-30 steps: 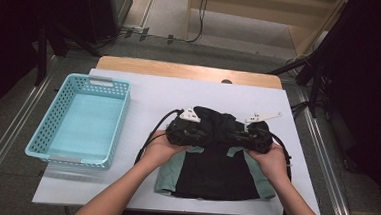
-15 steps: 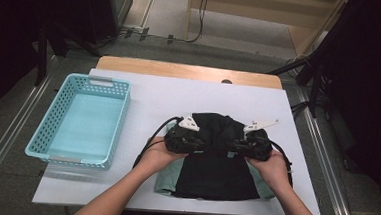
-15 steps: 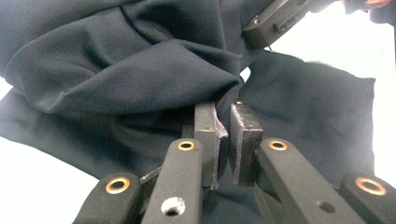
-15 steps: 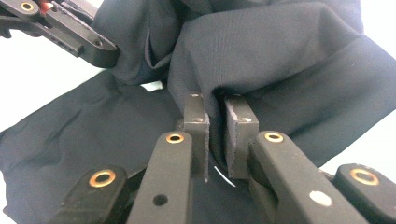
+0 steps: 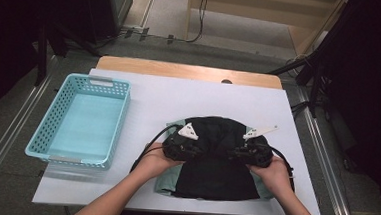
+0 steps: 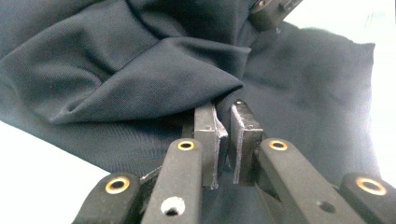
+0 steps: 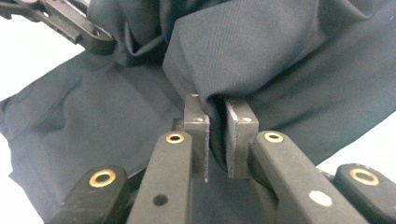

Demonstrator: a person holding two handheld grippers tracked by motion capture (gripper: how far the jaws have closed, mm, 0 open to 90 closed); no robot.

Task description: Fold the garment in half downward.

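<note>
A: Both pinched on cloth?
B: Yep. Left hand-held gripper (image 6: 225, 135) & right hand-held gripper (image 7: 216, 140) each clamp a fold of the dark garment (image 5: 215, 159), near-right on the tabletop (image 5: 179, 94).
A: Risk?
B: Thin bite, fabric could slip out mid-fold; uneven pull = crooked fold.

My left gripper (image 6: 224, 140) and right gripper (image 7: 216, 142): black links, brass-ringed pivots, grey metal pads. Black cables trail back. Forearms bare, no sleeves.
</note>
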